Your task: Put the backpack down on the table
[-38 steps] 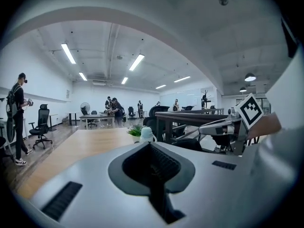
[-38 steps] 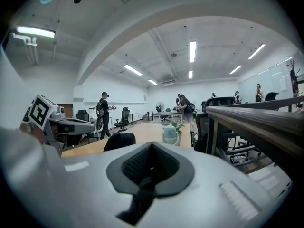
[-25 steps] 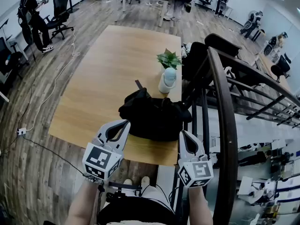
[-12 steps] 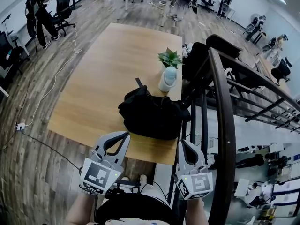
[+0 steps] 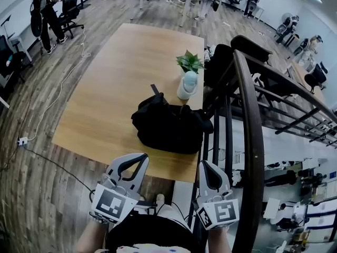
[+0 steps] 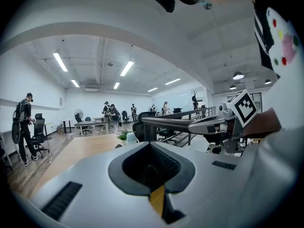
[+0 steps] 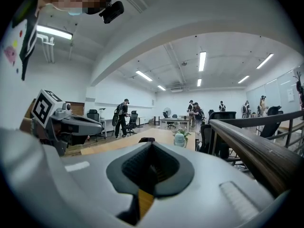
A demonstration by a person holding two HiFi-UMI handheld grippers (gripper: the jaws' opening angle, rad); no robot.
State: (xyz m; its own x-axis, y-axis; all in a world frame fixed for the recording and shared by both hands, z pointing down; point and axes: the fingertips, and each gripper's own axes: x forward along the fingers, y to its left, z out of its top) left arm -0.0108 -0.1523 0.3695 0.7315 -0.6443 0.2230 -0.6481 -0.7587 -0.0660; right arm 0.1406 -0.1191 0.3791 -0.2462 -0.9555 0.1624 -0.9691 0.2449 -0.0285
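A black backpack (image 5: 167, 126) lies on the near right part of the wooden table (image 5: 116, 83), untouched by either gripper. My left gripper (image 5: 136, 161) is shut and empty, short of the table's near edge and left of the backpack. My right gripper (image 5: 206, 167) is shut and empty too, near the railing and well back from the backpack. In the left gripper view the left gripper (image 6: 151, 152) has its jaws together, and the right gripper's marker cube (image 6: 244, 106) shows to the right. In the right gripper view the right gripper (image 7: 151, 151) is likewise closed on nothing.
A small plant in a pale pot (image 5: 187, 78) stands on the table just beyond the backpack. A dark curved railing (image 5: 251, 125) runs along the table's right side. Office chairs (image 5: 68, 9) and several people (image 5: 43, 4) stand far off. Cables (image 5: 52, 109) lie on the floor at the left.
Both grippers have drawn back from the backpack toward my body, away from the table's near edge. The backpack stays where it lay.
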